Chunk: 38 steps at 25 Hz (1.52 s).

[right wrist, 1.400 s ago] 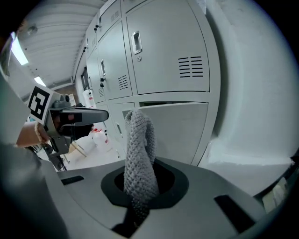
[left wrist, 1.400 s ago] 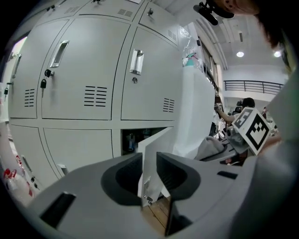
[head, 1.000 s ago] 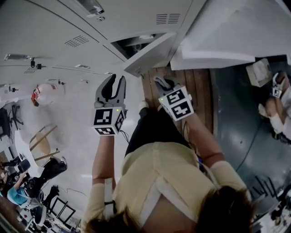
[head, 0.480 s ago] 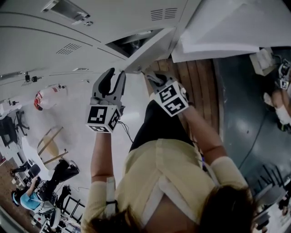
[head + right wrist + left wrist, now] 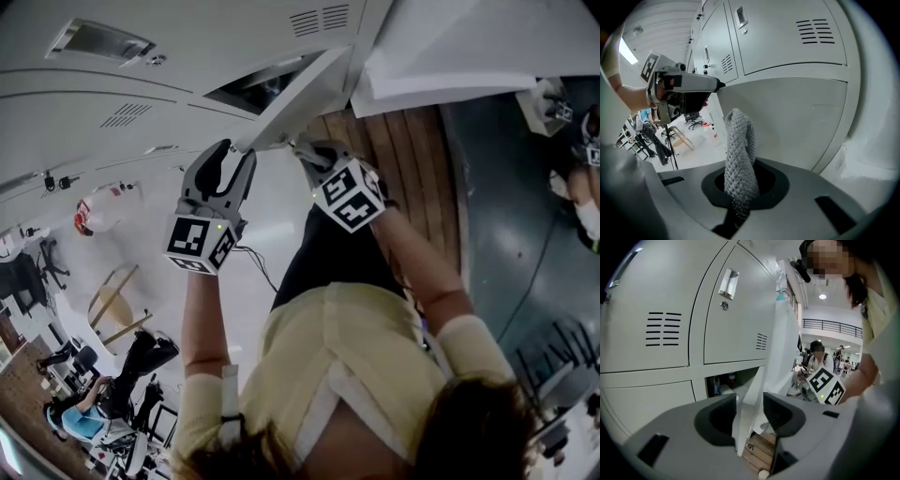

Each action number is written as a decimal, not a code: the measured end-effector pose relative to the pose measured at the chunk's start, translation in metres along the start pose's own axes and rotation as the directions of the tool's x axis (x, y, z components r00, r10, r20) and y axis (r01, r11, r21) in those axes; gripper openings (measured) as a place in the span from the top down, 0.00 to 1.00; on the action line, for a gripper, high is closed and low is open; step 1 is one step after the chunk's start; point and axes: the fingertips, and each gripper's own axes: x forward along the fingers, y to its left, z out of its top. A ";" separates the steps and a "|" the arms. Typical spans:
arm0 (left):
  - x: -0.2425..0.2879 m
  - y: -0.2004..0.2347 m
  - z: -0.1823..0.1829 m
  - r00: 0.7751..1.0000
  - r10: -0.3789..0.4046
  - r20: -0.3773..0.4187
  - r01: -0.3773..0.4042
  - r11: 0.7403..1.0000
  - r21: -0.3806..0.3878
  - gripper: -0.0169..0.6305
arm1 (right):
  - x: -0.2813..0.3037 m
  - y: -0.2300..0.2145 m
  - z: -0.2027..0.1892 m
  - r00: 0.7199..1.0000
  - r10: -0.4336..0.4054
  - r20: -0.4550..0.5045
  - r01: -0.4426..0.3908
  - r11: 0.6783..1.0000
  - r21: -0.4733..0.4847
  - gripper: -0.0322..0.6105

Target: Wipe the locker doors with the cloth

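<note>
Two grippers at one open locker door, with the cloth in the right one.
The locker bank (image 5: 656, 319) runs off frame, showing at least three shut doors; the open compartment's contents are too dim to name. One open door (image 5: 787, 117) stands edge-on between the left gripper's (image 5: 750, 416) jaws, which have just been opening and stand clear of it. The right gripper (image 5: 740, 197) clamps the single grey knitted cloth (image 5: 739, 150) before the door's face; contact is unclear.
</note>
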 end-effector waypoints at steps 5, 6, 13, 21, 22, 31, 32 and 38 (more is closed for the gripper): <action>0.001 0.001 0.000 1.000 -0.005 -0.004 0.005 1.000 0.006 0.73 | 0.008 0.006 0.002 1.000 0.029 -0.006 -0.029 0.999 -0.028 0.93; 0.001 0.002 0.000 1.000 -0.004 -0.005 0.004 1.000 0.006 0.73 | 0.010 0.008 0.004 0.999 0.038 -0.004 -0.038 0.999 -0.036 0.93; 0.008 0.003 -0.001 1.000 0.005 -0.018 -0.005 1.000 0.013 0.73 | 0.023 0.024 0.021 0.993 0.118 -0.002 -0.118 0.988 -0.101 0.93; 0.005 0.011 -0.001 0.999 0.036 -0.029 -0.036 0.999 0.019 0.79 | 0.030 0.025 0.042 0.989 0.144 0.020 -0.141 0.983 -0.117 0.93; 0.005 0.012 -0.001 0.999 0.040 -0.031 -0.040 0.999 0.021 0.81 | 0.030 0.021 0.043 0.990 0.137 0.023 -0.134 0.985 -0.112 0.93; 0.007 0.018 -0.002 0.998 0.041 -0.038 -0.039 0.999 0.032 0.81 | 0.026 -0.028 0.045 0.999 0.045 0.027 -0.043 0.996 -0.076 0.93; 0.007 0.019 -0.002 0.998 0.040 -0.038 -0.039 0.999 0.033 0.81 | 0.025 -0.035 0.045 0.999 0.032 0.030 -0.029 0.997 -0.073 0.93; 0.007 0.019 -0.001 0.999 0.040 -0.036 -0.038 0.998 0.039 0.81 | 0.015 -0.078 0.044 0.998 -0.052 0.033 0.053 0.998 -0.042 0.93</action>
